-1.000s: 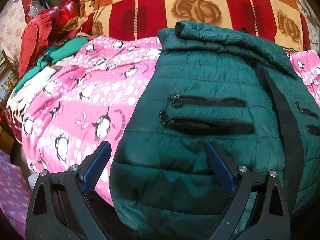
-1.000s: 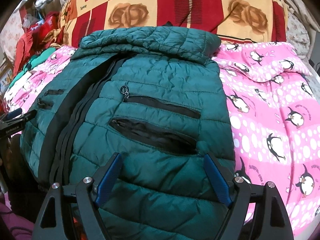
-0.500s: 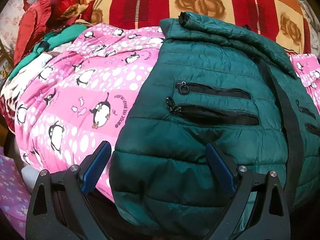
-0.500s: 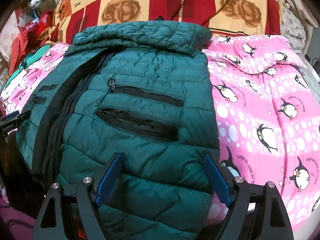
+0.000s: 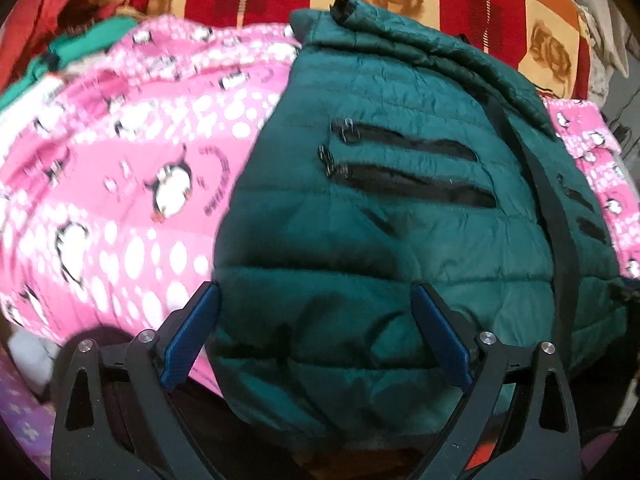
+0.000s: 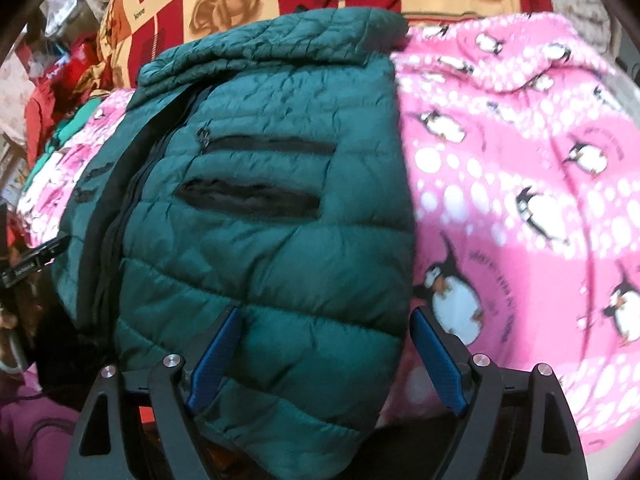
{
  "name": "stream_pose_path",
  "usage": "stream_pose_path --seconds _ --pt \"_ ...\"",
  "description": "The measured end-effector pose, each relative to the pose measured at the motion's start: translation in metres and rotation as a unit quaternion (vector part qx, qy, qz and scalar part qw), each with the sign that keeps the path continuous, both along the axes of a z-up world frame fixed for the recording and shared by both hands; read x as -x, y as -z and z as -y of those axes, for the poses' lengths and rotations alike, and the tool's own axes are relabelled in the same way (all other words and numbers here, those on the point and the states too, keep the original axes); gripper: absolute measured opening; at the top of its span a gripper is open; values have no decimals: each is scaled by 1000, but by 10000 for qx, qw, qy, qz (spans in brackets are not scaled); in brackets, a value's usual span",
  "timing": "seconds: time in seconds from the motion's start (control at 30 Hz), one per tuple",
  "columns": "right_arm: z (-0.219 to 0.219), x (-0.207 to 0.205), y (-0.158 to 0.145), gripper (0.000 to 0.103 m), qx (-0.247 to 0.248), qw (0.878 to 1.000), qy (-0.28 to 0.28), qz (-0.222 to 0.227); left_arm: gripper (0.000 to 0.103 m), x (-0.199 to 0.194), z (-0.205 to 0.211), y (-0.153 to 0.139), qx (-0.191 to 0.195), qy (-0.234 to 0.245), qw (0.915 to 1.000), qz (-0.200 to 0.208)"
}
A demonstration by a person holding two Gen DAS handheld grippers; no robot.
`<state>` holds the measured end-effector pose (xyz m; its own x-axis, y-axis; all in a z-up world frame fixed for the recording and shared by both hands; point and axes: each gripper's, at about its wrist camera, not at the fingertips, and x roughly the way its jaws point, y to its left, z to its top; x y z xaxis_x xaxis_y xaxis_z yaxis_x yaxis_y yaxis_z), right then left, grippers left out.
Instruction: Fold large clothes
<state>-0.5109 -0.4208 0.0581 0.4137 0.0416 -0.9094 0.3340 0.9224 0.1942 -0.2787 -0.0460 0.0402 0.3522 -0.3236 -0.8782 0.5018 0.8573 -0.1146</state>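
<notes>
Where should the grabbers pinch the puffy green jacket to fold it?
Probably the bottom hem of the green jacket, one corner per hand-held gripper, coming from the near bed edge. It lies flat, front up on the pink penguin blanket, with the hem nearest. The left hand-held gripper and right hand-held gripper already stand open over those corners.

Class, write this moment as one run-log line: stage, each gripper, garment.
stage: reaching for hem | left gripper: open over green puffer jacket | right gripper: open, nothing held | jacket: flat on pink penguin blanket
</notes>
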Motion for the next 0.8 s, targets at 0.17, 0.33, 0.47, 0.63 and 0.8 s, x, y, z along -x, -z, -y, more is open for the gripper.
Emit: stream_pose_path --seconds 0.17,0.33,0.47,0.63,0.8 --pt "-10 5 6 84 -247 9986 -457 -98 101 -3 -12 5 198 -1 9990 -401" --pt "-9 7 8 84 -494 9972 -541 132 102 1 -10 9 198 -10 9989 -428" --pt "-10 10 5 61 -528 9964 -569 352 80 6 -14 5 286 160 9988 -354" --pt "-11 11 -13 26 -342 9943 -686 736 18 11 -20 -14 343 50 9994 -4" --pt "9 7 -50 24 -748 9853 -397 1482 12 11 -22 -54 719 154 9963 454"
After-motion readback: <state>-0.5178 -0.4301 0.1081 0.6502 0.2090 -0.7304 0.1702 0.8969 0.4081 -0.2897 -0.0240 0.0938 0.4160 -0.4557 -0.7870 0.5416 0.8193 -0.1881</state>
